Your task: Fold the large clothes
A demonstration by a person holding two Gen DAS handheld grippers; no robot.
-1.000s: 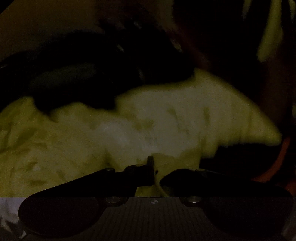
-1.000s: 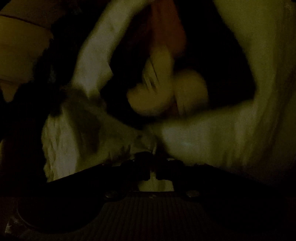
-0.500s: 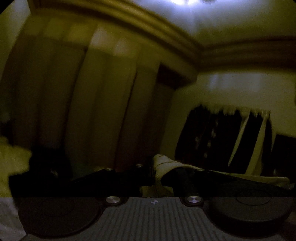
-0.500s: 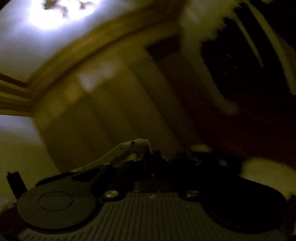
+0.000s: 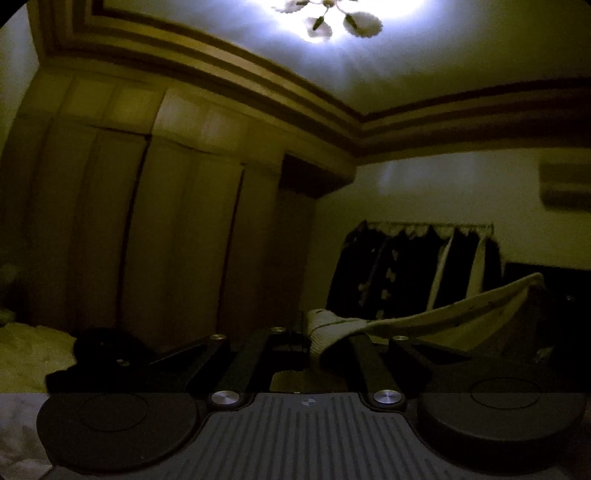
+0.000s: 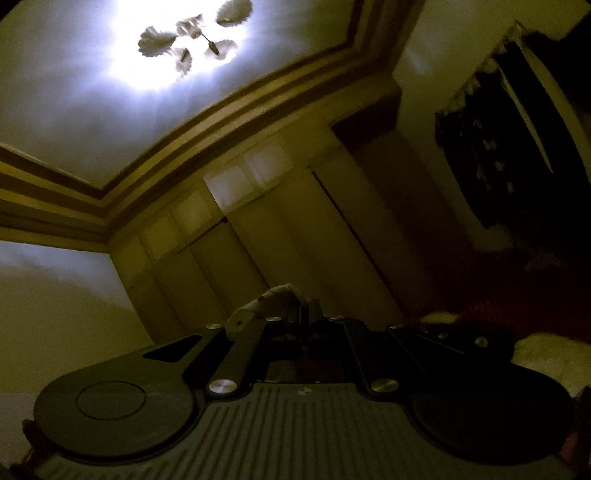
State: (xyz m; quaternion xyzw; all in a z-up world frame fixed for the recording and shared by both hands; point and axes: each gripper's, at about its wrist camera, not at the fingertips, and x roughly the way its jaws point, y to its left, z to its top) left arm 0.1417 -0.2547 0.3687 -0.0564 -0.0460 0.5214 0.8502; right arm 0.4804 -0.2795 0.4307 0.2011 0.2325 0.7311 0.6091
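Pale ribbed knit garment stretched taut in the air between both tools, left gripper clamped on one bunched edge, right gripper pinched on another edge, tall beige wardrobe doors behind, lit petal-shaped ceiling lamp overhead

Our right tool is clamped tight on a bit of pale cloth, which pokes out to its left. Behind it we've got wardrobe doors and a lit ceiling lamp, all tilted.
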